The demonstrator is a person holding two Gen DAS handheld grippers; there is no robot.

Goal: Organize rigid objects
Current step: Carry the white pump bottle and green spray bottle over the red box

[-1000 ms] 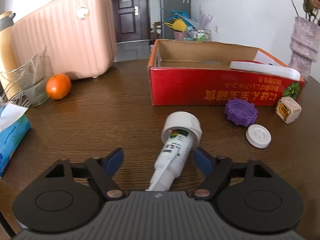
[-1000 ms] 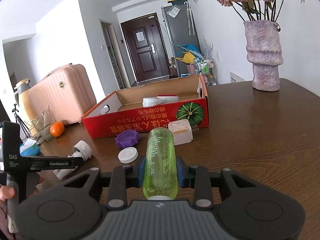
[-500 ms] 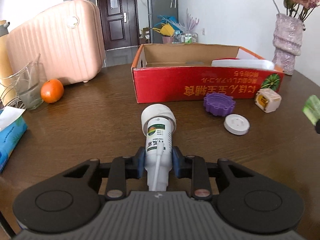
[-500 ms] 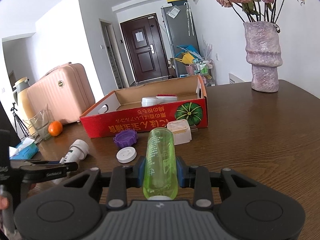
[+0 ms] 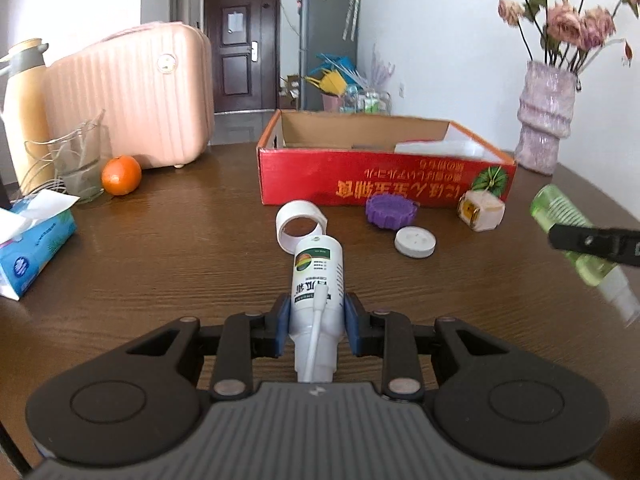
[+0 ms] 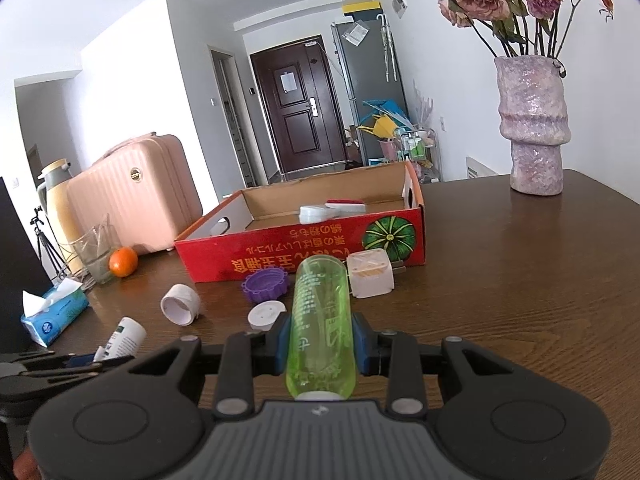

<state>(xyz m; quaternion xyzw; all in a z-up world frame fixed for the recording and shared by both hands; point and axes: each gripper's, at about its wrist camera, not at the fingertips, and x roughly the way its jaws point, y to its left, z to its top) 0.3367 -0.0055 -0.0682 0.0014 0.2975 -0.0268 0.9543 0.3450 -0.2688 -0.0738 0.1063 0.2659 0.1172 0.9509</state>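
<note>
Left gripper [image 5: 316, 322]: clamped on the white bottle [image 5: 318, 280], blue pads pressing both sides of its body, bottle pointing straight ahead and lifted off the table [image 5: 160, 248].
Right gripper [image 6: 320, 342]: clamped on the green bottle [image 6: 322, 320], pads hard against its sides, bottle pointing forward between the fingers.
Left pose: angled down toward the tabletop, aimed at the box [image 5: 384, 178].
Right pose: tilted down too, lined up on the box's front wall; seen from the left camera as a dark bar across the green bottle at far right.
Ahead of left fingers: loose white cap [image 5: 301, 226] just past the bottle's tip, lying on its side, open end facing back.
Right of that: purple lid [image 5: 391, 210], white disc [image 5: 415, 242], cream cube [image 5: 480, 211], all short of the box.
Between right fingers and box: same purple lid, disc and cube, cube touching the box front.
Inside box: white pieces near the far side.
Far left: orange [image 5: 121, 175], glass [image 5: 80, 160], tissue pack [image 5: 34, 240], pink case [image 5: 132, 100].
Far right: vase [image 5: 546, 120] with roses.
</note>
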